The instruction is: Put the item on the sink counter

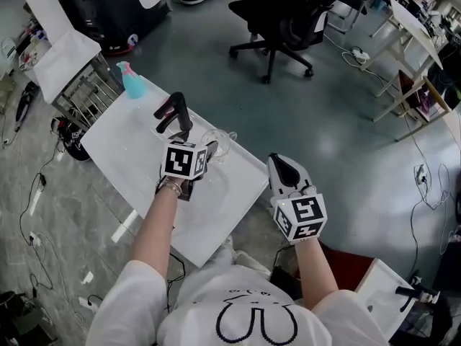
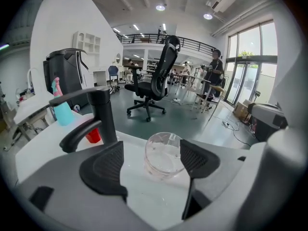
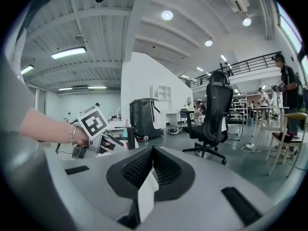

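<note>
A clear glass cup [image 2: 163,155] stands upright on the white sink counter [image 1: 137,150], just right of the black faucet [image 1: 175,114]. In the head view the cup [image 1: 220,141] is near the counter's far edge. My left gripper [image 2: 151,159] is open with the cup between its jaws; the left pad is clearly apart from the glass and the right pad is close beside it. My right gripper [image 1: 282,166] is off the counter's right edge, over the floor. Its jaws [image 3: 153,170] are shut together, with a thin white strip at their seam.
A blue spray bottle [image 1: 132,80] with a pink top stands at the counter's far left corner. A small red thing [image 2: 94,135] sits behind the faucet [image 2: 98,117]. A black office chair [image 1: 288,16] stands on the floor beyond; desks and cables lie right.
</note>
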`<state>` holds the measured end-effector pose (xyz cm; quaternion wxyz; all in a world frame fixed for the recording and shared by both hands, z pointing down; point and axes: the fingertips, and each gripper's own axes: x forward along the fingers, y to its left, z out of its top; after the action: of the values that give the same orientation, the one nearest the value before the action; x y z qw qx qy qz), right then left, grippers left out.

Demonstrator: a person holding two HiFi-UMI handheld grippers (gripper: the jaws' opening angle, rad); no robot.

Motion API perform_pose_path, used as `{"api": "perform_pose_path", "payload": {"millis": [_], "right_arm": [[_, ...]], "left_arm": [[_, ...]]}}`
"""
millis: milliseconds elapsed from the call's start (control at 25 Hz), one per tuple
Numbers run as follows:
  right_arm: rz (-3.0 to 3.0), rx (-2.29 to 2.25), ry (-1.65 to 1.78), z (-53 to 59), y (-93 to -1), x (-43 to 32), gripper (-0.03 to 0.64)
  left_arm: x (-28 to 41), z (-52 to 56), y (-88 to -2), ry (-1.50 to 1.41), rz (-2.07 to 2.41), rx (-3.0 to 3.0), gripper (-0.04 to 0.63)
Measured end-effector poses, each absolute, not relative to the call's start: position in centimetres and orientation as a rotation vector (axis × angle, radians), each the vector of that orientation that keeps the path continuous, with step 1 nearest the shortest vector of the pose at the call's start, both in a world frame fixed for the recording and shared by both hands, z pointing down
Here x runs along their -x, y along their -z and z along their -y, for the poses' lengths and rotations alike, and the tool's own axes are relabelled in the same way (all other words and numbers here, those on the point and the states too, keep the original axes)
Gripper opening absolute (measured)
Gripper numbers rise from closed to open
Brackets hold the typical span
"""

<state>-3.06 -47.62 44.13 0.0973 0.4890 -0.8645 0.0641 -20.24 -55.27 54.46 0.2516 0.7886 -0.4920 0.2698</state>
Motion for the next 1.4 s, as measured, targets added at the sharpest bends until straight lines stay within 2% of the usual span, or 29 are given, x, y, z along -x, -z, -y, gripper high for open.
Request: {"api": "perform_pose_path", "payload": {"millis": [520, 1040, 1280, 1400], "right_arm": [[2.675, -1.37, -0.077, 42.6, -39.6, 2.6, 0.028], [2.757, -1.344, 0.071, 38.7, -35.0, 1.9, 0.028], [2.779, -1.388, 0.106, 38.1, -32.2, 1.9, 0.028], [2.787, -1.423, 0.14, 38.0, -31.1, 1.3, 0.028]], "left_arm": [[21.5, 47.5, -48.0, -0.603, 1.54, -2.146, 0.36], [23.5, 39.9, -39.1, -0.32, 1.835, -2.265, 0.349], [25.1, 37.6, -35.4, -0.211, 1.978, -2.308, 0.245], [25.2, 36.6, -33.8, -0.164, 2.032, -2.354, 0.13]]}}
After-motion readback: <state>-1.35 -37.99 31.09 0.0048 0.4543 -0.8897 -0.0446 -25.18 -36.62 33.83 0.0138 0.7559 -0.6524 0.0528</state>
